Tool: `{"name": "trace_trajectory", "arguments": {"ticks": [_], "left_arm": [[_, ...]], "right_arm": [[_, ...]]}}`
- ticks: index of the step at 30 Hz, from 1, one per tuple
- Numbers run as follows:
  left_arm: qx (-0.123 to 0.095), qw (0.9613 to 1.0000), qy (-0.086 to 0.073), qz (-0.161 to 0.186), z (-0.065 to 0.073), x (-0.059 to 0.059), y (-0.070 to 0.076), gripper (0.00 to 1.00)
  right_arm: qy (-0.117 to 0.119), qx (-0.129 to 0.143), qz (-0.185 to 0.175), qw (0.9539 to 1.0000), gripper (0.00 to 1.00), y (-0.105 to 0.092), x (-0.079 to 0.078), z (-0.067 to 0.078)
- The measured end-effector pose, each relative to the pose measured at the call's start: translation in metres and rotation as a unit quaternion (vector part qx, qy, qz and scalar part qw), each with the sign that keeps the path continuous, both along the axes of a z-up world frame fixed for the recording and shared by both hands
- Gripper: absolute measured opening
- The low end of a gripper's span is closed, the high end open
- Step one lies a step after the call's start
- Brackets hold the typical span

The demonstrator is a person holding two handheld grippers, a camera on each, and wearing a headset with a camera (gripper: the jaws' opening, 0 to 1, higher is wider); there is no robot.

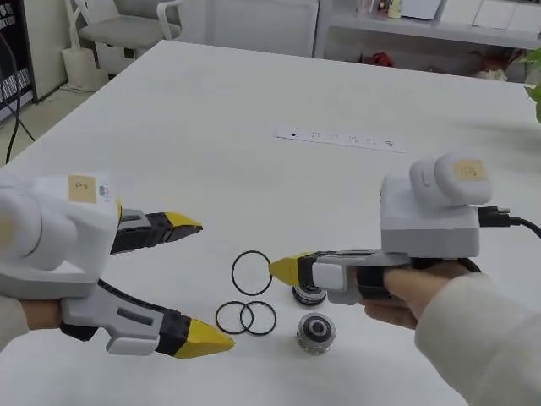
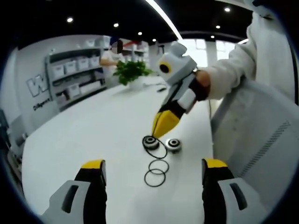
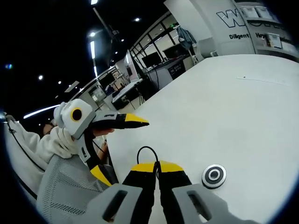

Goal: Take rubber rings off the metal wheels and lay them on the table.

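Note:
Two small metal wheels stand on the white table: one (image 1: pixel 316 331) in the open, the other (image 1: pixel 309 295) tucked under my right gripper (image 1: pixel 284 271). That gripper is shut, and a black rubber ring (image 1: pixel 252 272) (image 3: pixel 146 150) loops out from its yellow tips, low over the table. Two more rubber rings (image 1: pixel 245 318) (image 2: pixel 156 172) lie overlapping just in front of the wheels. My left gripper (image 1: pixel 203 283) hovers to the left of the rings, open and holding nothing. The left gripper view shows both wheels (image 2: pixel 173 144) side by side.
A white power strip (image 1: pixel 338 137) lies flat farther back on the table. An office chair (image 1: pixel 127 25) and shelves stand beyond the far edge. A sleeve (image 1: pixel 482 338) covers the near right corner.

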State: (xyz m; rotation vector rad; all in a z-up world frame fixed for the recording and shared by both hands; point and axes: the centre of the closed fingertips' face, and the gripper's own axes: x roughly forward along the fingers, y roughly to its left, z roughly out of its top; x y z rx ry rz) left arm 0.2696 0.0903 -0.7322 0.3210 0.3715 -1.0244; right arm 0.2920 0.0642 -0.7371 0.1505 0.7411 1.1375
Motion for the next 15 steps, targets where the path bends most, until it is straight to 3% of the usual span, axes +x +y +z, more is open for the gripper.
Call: {"name": "trace_trajectory", "arguments": {"ticks": [5, 9, 15], "left_arm": [[0.0, 1.0, 0.003, -0.004, -0.001, -0.001, 0.0, 0.86], [0.003, 1.0, 0.006, -0.005, -0.003, -0.002, 0.0, 0.85], [0.01, 0.9999, 0.012, -0.008, -0.007, -0.003, 0.0, 0.85]], "right_arm": [[0.026, -0.008, 0.006, 0.9996, 0.0, 0.005, -0.004, -0.013], [0.033, -0.028, 0.009, 0.999, 0.0, 0.006, -0.004, -0.027], [0.055, -0.035, 0.0, 0.9978, 0.0, 0.006, 0.0, -0.04]]}}
